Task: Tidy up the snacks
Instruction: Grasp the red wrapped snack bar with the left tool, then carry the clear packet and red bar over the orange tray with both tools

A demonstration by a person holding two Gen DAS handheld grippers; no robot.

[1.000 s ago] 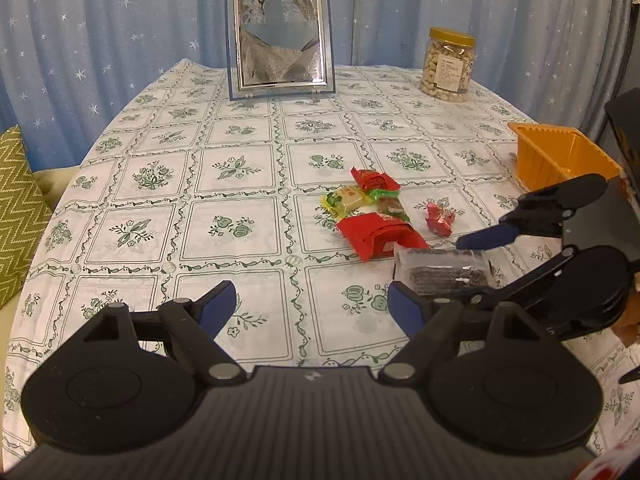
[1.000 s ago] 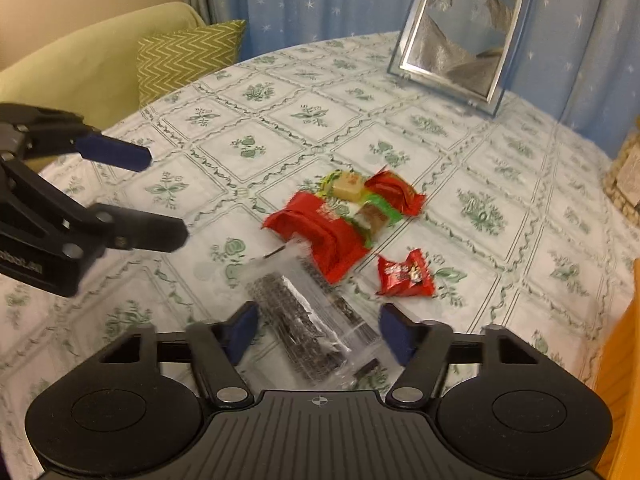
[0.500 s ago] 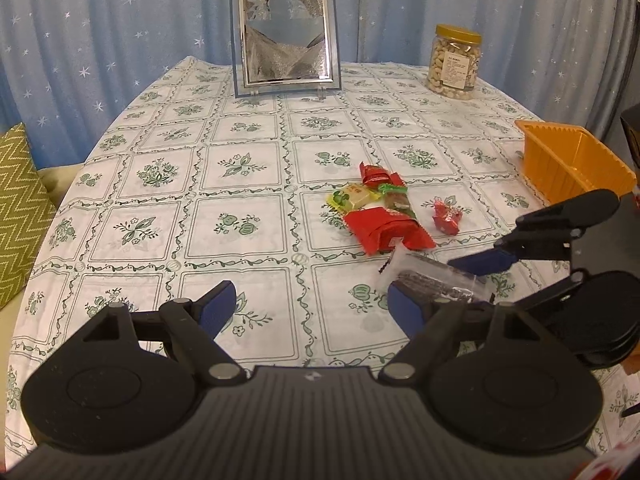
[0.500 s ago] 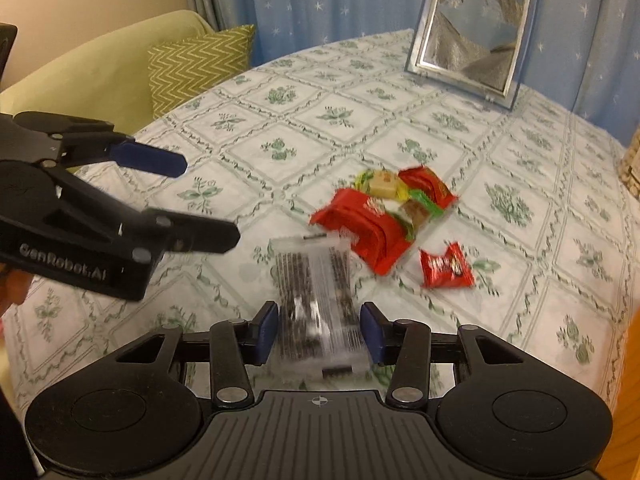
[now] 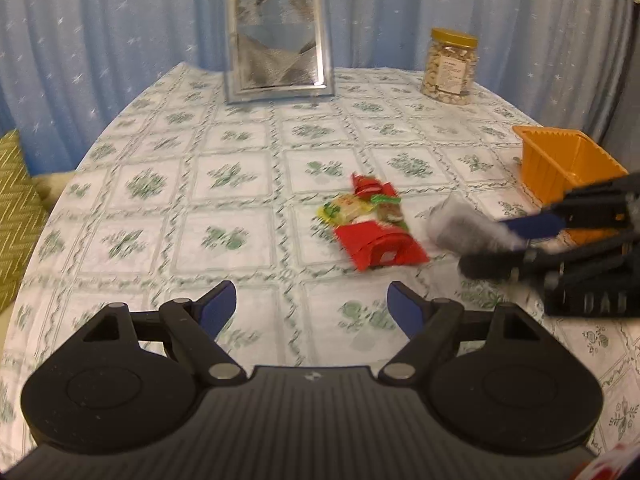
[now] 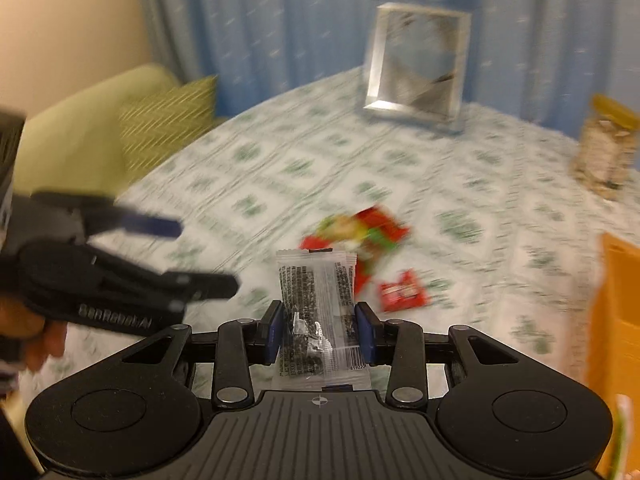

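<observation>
Right tongs [image 5: 496, 246] closing on a clear packet [image 5: 460, 228] beside red snacks [image 5: 380, 246]

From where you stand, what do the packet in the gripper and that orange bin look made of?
The packet looks like thin, glossy clear plastic film: the dark contents show through and it crinkles with glints. The orange bin looks like rigid matte moulded plastic, with a ribbed wall, though blur leaves its finish uncertain.

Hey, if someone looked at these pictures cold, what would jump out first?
First, the clear packet of dark snacks, lifted off the table between the right gripper's closing jaws. Then the red and green wrappers heaped mid-table, and the orange bin at the right edge.
</observation>
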